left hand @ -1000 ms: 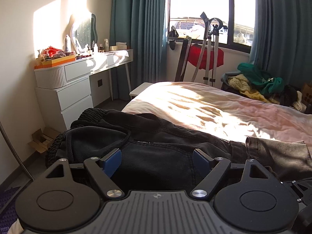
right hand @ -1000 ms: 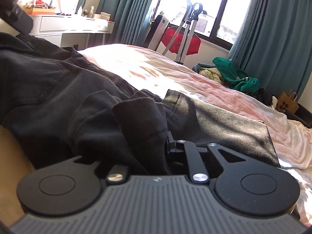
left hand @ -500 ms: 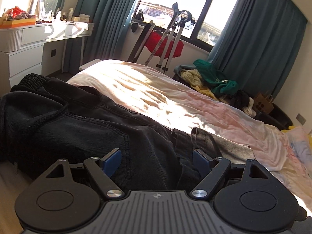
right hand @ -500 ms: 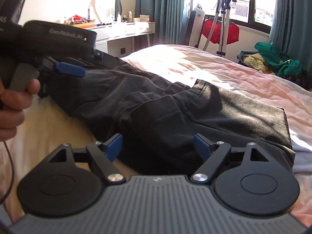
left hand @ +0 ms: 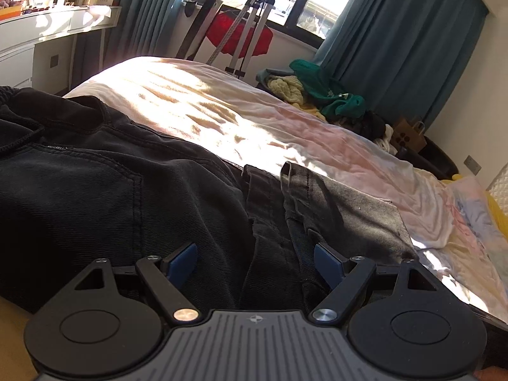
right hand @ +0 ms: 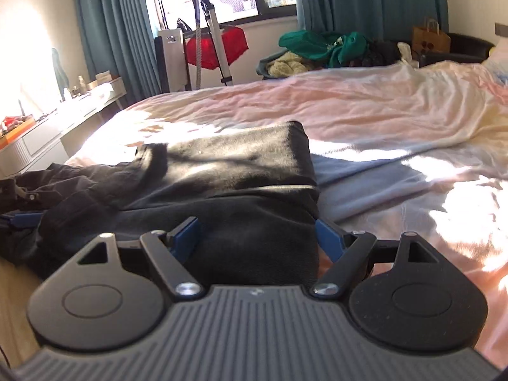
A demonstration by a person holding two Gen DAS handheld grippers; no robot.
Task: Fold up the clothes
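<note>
Left claw (left hand: 255, 262) angled down over black trousers (left hand: 95, 190) on bed (left hand: 254, 120), jaws spread, gripping nothing. Right claw (right hand: 257, 233) angled down at trouser-leg end, jaws spread, fabric between, unpinched.

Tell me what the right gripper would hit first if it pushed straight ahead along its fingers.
Most likely the folded end of the black trousers, which lies directly ahead of the open right gripper and already reaches between its fingers. The pink bed sheet is only behind and beside it. Depth is hard to judge here.

Matt black denim trousers (left hand: 133, 197) lie on a soft, wrinkled pink cotton bedsheet (left hand: 285, 120)
</note>
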